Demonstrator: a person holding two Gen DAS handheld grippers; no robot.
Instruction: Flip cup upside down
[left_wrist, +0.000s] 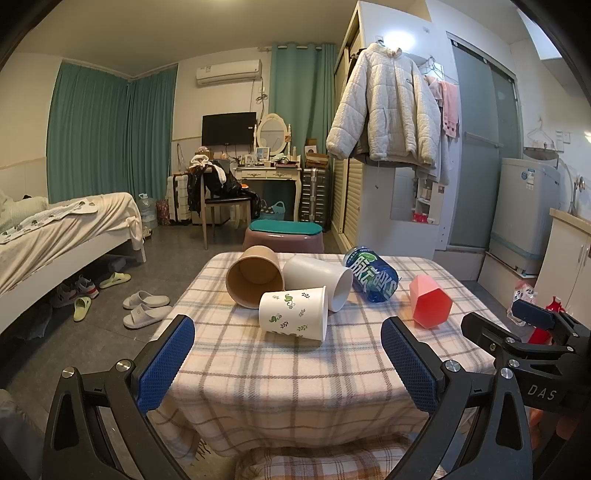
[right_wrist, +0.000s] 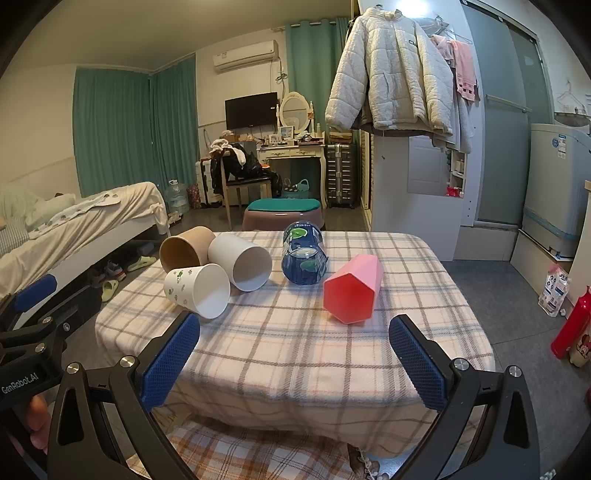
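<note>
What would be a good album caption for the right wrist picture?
Open right gripper faces five cups lying on their sides on a checked tablecloth, the pink cup nearest.

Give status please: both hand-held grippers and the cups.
Left hand-held gripper open, empty. Right hand-held gripper open, empty. Five cups on their sides, pink cup nearest right. Approach clear.

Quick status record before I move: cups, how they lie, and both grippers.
surface: table with plaid cloth
cups: five, all on their sides, none flipped yet
brown cup: far left, touching white cup
leaf cup: nearest, in front of those two
blue cup: right of the white cup
pink cup: farthest right, apart
left gripper: open, empty, short of the cups
right gripper: open, empty
</note>
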